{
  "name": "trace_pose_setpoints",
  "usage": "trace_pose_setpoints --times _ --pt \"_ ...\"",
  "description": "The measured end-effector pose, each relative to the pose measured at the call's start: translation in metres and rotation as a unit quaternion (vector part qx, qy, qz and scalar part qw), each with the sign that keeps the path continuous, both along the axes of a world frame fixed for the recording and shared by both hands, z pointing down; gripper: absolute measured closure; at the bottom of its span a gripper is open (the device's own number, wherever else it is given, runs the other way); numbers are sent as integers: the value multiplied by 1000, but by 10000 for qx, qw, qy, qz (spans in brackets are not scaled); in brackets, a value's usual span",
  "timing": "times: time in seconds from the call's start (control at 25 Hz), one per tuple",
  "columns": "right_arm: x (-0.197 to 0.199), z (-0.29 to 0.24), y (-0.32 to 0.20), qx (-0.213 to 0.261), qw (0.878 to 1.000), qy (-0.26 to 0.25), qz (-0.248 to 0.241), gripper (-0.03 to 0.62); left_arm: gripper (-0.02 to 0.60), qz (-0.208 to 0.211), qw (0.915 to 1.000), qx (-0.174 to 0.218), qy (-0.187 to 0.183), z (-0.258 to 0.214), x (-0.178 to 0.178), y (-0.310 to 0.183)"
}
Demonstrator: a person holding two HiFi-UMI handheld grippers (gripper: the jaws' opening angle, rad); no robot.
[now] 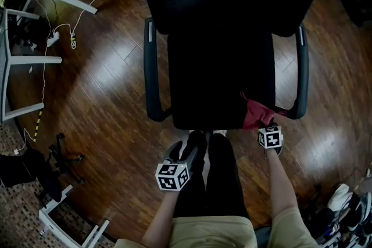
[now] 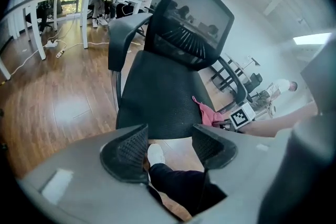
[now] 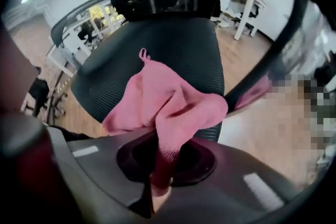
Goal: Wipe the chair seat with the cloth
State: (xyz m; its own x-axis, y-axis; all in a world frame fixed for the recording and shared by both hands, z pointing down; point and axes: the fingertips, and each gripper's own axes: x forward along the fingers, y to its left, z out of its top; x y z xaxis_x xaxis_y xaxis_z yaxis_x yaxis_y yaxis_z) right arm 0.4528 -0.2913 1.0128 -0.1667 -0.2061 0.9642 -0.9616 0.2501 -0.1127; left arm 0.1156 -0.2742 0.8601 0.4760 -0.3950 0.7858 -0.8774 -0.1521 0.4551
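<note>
Right gripper (image 3: 167,157) is clamping a fold of the pink cloth (image 3: 168,102) | cloth is lying on the front right corner of the chair seat (image 1: 221,72), beside the armrest (image 1: 301,72) | left gripper (image 2: 169,145) is hanging off the seat's front edge, jaws apart, holding nothing | progress: wiping is judged barely begun, with most of the seat awaiting a pass.

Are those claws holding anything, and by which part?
The right gripper pinches the pink cloth by a bunched fold, the rest draped on the chair seat. The left gripper holds nothing.
</note>
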Motion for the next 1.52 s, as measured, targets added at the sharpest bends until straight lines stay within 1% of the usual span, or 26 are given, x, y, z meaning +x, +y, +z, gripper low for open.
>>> trace_pose_setpoints --times 0.04,0.08,0.12,0.2,0.24,0.32,0.4,0.48,0.52,0.56,0.6,0.64,0.72,0.76,0.8,0.84,0.88,1.0,1.08,1.16,1.24,1.36,1.44,1.52 --pt "3 -5 -6 -40 9997 -196 138 580 327 26 9999 130 -2 0 -2 -10" --pt "3 -17 -16 7 9992 -369 153 582 327 55 9995 299 -12 -3 -4 -23" --pt "2 -37 -26 169 9986 -498 96 582 324 76 9988 482 -6 -9 -7 -35" --pt "1 -92 -35 712 9952 -663 56 582 323 64 9967 804 119 -30 -4 -50" --pt "2 -122 -32 1020 9917 -760 169 582 318 65 9954 931 201 -43 1 -54" --pt "-7 -190 -13 1633 9784 -1127 589 582 316 112 9928 1145 329 -77 13 -53" --pt "-22 -257 15 2140 9601 -1520 967 582 315 207 9892 1397 404 -121 26 -45" --pt "-34 -313 42 2580 9399 -1852 1255 580 316 313 9825 1784 428 -174 40 -34" --pt "-38 -337 50 2817 9278 -2032 1363 580 316 350 9777 2029 423 -201 47 -29" --pt "-40 -359 54 3084 9142 -2214 1418 580 316 390 9712 2316 408 -231 53 -24" --pt "-39 -381 55 3375 9002 -2373 1391 580 309 436 9624 2655 385 -266 60 -19" --pt "-36 -403 56 3676 8871 -2496 1255 580 299 459 9506 3050 344 -305 66 -11" --pt "-29 -451 63 4234 8634 -2651 708 580 307 367 9211 3872 183 -383 68 18" --pt "-29 -474 73 4446 8528 -2708 413 580 310 286 9075 4189 83 -415 66 40" --pt "-29 -494 87 4597 8436 -2770 165 580 311 206 8973 4410 -8 -440 65 65" --pt "-28 -514 105 4704 8355 -2840 -39 580 314 138 8903 4551 -85 -460 67 92" --pt "-26 -533 123 4786 8280 -2912 -211 580 314 78 8858 4638 -155 -475 74 119" --pt "-18 -583 176 5050 8050 -3059 -572 580 314 -175 8755 4820 -285 -499 100 188" --pt "-25 -608 204 5289 7894 -3030 -723 580 314 -441 8667 4962 -247 -502 101 218" --pt "-42 -627 227 5505 7791 -2866 -888 580 320 -602 8590 5082 -177 -505 96 235" --pt "-61 -642 240 5645 7739 -2678 -1037 580 321 -584 8538 5172 -54 -512 92 241" --pt "-79 -657 242 5669 7741 -2603 -1079 580 321 -496 8490 5258 162 -529 94 243" --pt "-89 -663 245 5672 7741 -2581 -1118 580 320 -409 8449 5329 210 -534 92 249" --pt "-97 -671 251 5738 7699 -2553 -1129 580 324 -321 8396 5420 172 -535 86 258"
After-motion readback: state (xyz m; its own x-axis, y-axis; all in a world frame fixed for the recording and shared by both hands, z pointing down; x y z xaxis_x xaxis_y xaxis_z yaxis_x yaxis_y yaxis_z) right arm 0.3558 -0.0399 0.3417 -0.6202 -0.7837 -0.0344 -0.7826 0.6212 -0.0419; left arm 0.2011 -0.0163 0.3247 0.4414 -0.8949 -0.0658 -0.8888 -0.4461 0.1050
